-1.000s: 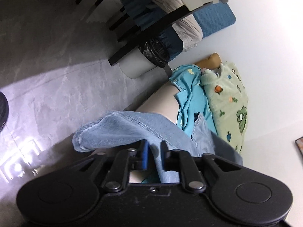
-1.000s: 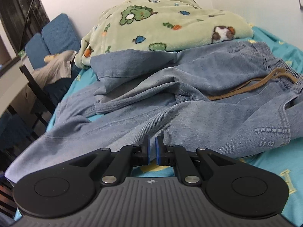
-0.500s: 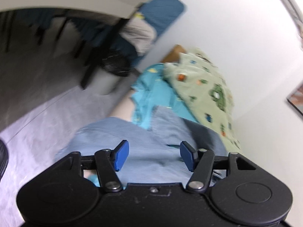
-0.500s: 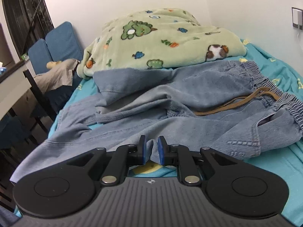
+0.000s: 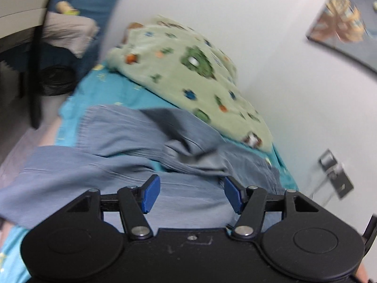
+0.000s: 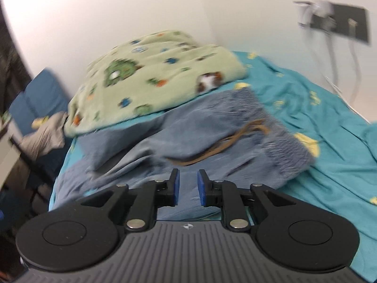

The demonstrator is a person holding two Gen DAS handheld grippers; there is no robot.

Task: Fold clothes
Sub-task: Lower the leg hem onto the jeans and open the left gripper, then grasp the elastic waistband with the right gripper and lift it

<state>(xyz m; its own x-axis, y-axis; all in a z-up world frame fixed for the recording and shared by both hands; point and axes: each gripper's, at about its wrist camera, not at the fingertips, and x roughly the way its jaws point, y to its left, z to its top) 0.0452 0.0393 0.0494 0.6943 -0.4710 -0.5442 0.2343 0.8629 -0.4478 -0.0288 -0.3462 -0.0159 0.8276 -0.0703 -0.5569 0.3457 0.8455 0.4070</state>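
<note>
Matt denim trousers [image 6: 179, 141], fleecy blanket [image 6: 150, 77]

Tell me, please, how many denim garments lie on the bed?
1 that I can tell: the blue jeans, crumpled across the turquoise sheet in front of the green blanket, their brown drawstring on top. Blur and folds could hide another.

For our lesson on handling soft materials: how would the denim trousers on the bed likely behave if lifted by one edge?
The denim trousers would probably drape and sag, since they already lie in rumpled folds on the teal sheet. They look thick, so likely fairly heavy for cloth. The loose brown drawstring would probably dangle.
</note>
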